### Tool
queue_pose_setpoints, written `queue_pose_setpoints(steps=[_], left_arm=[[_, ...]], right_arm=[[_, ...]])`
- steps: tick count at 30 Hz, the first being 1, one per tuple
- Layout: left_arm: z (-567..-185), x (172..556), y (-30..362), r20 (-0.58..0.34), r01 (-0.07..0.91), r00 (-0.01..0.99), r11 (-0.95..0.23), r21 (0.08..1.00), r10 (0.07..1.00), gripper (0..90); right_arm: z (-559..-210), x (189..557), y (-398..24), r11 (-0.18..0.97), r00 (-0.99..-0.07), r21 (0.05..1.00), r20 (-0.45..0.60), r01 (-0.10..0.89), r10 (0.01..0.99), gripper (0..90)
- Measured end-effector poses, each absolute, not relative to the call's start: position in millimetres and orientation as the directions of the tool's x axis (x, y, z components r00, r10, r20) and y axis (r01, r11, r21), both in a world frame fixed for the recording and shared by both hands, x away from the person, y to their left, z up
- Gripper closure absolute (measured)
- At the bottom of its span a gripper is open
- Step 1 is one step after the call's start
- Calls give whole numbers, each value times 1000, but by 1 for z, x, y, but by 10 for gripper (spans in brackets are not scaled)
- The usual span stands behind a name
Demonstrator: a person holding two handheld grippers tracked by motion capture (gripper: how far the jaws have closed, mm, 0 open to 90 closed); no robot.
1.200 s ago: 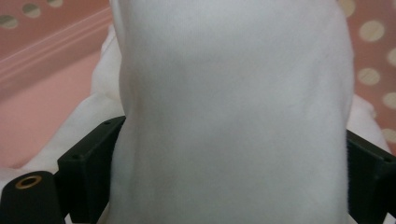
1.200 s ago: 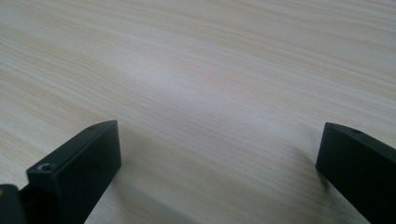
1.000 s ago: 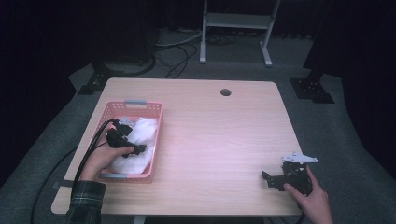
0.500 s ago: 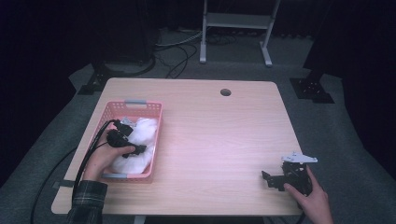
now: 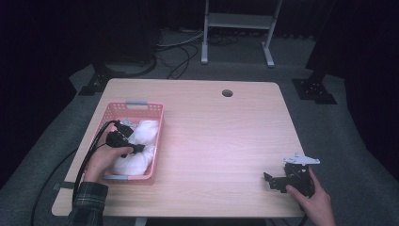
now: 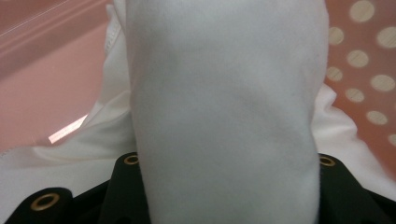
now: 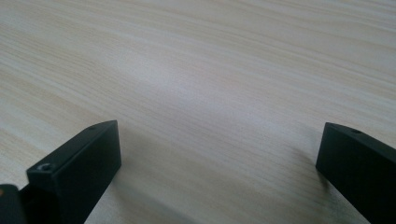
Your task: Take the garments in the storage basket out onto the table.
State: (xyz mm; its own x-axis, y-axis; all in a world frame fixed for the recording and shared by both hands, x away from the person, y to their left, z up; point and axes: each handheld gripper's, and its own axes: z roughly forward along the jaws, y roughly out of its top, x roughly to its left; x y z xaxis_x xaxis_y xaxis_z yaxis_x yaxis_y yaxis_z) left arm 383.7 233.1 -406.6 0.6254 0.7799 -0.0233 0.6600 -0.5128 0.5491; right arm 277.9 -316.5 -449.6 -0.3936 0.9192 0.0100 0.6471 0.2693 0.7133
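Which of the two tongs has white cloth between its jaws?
The left tongs, inside the pink basket, have just closed on the white cloth. The right tongs stand open over the bare table.

At the left of the high view, the left tongs [image 5: 137, 149] have just been closing inside the pink basket [image 5: 155, 123] and are now pinching a fold of the white cloth [image 6: 224, 112] between their jaws.
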Motion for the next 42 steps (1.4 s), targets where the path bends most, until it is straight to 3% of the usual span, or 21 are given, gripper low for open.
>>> queue_pose_setpoints(steps=[13,27,42], left_arm=[[-401,383,237,-43,663,607,-476,578,793,538],[-384,379,242,-86,604,617,-400,689,783,540],[-352,365,249,-84,442,590,-235,866,803,537]], right_arm=[[-450,278,-317,270,-394,714,10,647,919,0],[-450,278,-317,270,-394,714,10,646,919,0],[-450,278,-317,270,-394,713,10,647,919,0]])
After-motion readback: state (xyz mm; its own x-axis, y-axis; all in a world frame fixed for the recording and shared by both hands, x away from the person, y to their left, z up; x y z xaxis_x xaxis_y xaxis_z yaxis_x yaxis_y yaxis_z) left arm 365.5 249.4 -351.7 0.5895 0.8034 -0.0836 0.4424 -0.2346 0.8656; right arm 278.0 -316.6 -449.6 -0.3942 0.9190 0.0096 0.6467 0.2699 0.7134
